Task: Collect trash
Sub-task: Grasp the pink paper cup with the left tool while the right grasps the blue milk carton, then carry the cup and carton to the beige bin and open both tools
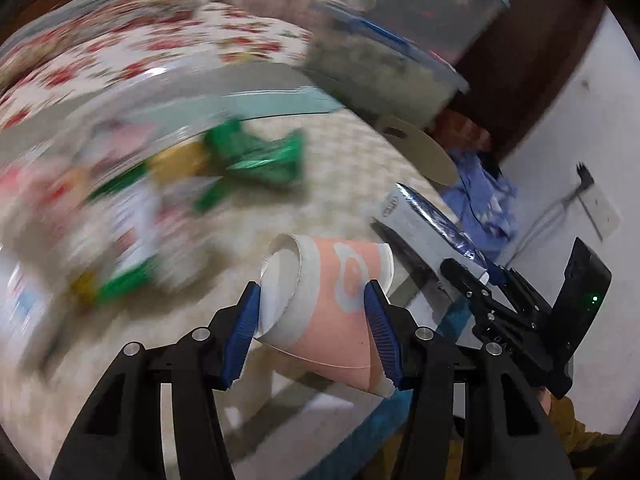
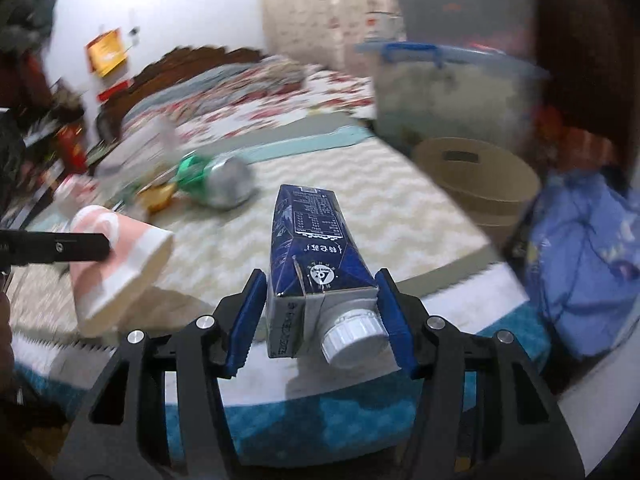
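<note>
My left gripper (image 1: 312,316) is shut on a pink paper cup (image 1: 332,312), held on its side above the mattress; the cup also shows in the right wrist view (image 2: 120,264). My right gripper (image 2: 320,312) is shut on a dark blue milk carton (image 2: 316,256) with a white screw cap, held above the mattress edge; the carton shows in the left wrist view (image 1: 424,224). A green crumpled wrapper (image 1: 260,156) and more blurred trash lie on the mattress. A tan round bin (image 2: 476,184) stands at the right.
A clear storage box with a blue lid (image 2: 452,92) stands behind the bin. Blue clothing (image 2: 592,248) lies at the right. A green and silver can (image 2: 216,184) lies on the mattress (image 2: 380,208). A flowered bedspread (image 2: 280,96) is behind.
</note>
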{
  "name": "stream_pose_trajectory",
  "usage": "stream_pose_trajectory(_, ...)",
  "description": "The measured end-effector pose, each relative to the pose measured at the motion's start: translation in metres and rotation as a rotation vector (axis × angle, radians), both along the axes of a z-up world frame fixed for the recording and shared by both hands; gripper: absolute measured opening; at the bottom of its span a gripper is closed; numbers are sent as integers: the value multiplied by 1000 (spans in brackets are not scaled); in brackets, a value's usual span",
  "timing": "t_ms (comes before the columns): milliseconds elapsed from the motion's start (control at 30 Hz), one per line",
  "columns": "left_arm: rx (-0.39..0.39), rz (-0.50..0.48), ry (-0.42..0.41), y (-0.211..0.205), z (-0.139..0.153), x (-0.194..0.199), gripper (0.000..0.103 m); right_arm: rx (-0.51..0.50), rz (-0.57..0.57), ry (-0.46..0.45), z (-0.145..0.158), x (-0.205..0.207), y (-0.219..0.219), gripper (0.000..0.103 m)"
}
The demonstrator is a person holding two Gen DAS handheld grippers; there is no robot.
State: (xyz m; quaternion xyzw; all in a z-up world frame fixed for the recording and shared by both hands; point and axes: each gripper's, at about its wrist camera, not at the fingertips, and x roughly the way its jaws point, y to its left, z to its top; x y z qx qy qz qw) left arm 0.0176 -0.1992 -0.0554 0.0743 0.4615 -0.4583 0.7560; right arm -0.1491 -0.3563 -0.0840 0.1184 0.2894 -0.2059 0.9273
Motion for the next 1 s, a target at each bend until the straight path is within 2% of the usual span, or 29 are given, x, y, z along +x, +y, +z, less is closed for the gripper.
stream_pose_trajectory(200,49,-104,4,-99,-13,3,51,44,-60,-13,-8,0,-49,52)
stream_pose_trajectory(500,137,-160,-19,-223,-28,23,51,41,-163,-19,2,20,-135,52)
stream_pose_trajectory(700,152,-186,-65,-305,-20,35,55,87,-256,-8,5,40,-207,53)
stream_pose_trajectory(733,155,-183,-83,-320,-20,38,58,104,-274,-4,4,43,-219,54)
stream_pose_trajectory(800,165,-185,-95,-346,-22,43,64,133,-306,-3,1,44,-236,72)
stream_pose_trajectory(833,173,-182,-92,-355,-24,45,74,138,-332,-22,1,41,-243,83)
stream_pose_trajectory(867,181,-176,-87,-362,-25,47,77,137,-349,-41,2,37,-245,83)
stream_pose_trajectory(1000,158,-155,-71,-364,-23,47,77,120,-373,-101,7,23,-243,83)
